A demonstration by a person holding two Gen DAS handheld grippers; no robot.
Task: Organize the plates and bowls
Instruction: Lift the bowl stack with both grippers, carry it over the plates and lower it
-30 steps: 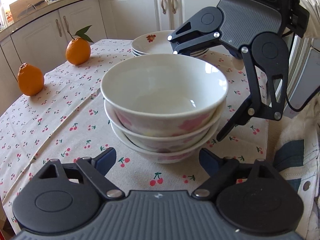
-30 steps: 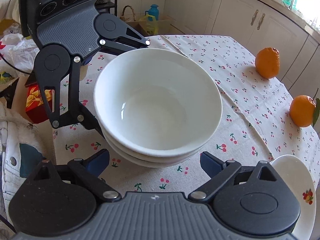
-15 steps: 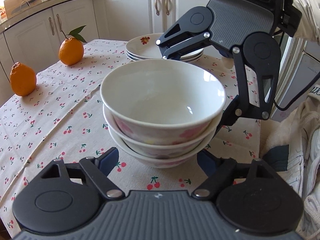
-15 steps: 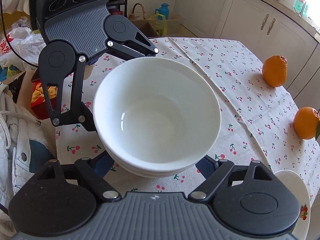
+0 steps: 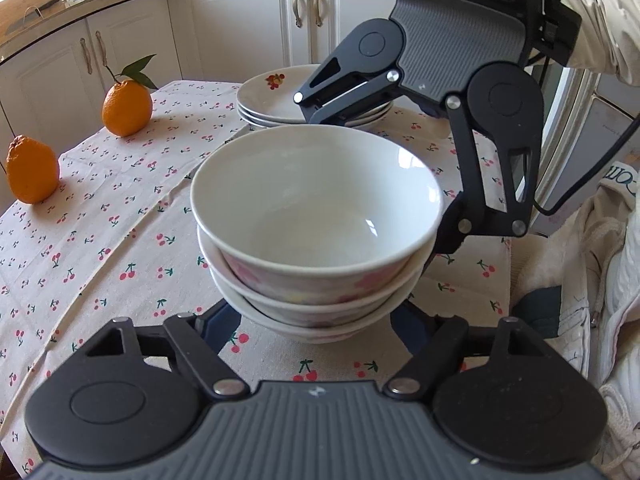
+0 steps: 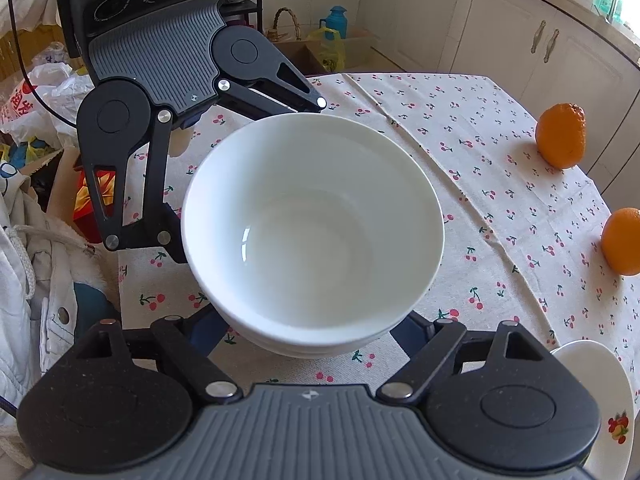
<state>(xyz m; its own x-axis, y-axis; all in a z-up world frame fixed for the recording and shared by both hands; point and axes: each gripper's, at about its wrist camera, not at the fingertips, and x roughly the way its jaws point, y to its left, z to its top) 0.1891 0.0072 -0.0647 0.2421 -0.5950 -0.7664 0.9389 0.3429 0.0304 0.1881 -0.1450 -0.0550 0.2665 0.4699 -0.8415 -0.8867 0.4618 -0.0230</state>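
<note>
Near table (image 5: 120, 208) edge closest to person: three nested bowls (image 5: 320, 216), top one empty. Left gripper (image 5: 312, 320) and right gripper (image 6: 308, 320) jaws closing around stack's base, contact hidden, cannot tell. Plate stack (image 5: 272, 100) behind, empty. Two oranges (image 5: 127, 108) along far edge.

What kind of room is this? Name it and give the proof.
Most likely a home kitchen: white cabinets under a cluttered countertop, and a table with a cherry-print tablecloth carrying stacked bowls, plates and oranges.
</note>
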